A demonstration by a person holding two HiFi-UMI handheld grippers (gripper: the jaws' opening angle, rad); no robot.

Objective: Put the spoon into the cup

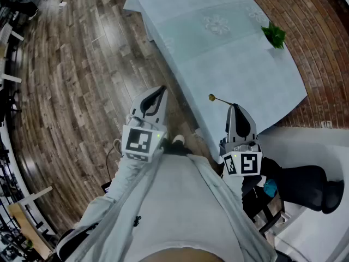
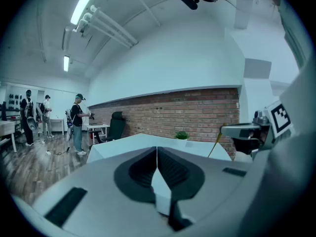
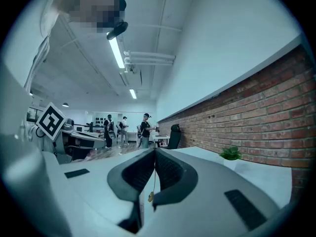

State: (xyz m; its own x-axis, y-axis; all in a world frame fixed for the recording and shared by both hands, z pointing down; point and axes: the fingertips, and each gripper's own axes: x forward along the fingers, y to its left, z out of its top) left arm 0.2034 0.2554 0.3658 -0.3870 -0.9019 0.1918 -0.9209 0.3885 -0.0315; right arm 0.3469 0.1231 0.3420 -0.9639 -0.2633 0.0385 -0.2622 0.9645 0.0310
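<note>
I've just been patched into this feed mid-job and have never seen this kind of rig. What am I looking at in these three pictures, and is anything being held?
There is no robot here. A person wears a head camera and holds a two-jaw gripper in each hand. The head view looks down on the left gripper and the right gripper. The other two pictures come from cameras riding on each gripper, looking along its jaws. Ahead is a table under a pale cloth, with a small green plant on it. No cup shows in any view. The right jaws are closed on a thin golden spoon, whose end sticks out past the tips. The left jaws are closed with nothing between them.
</note>
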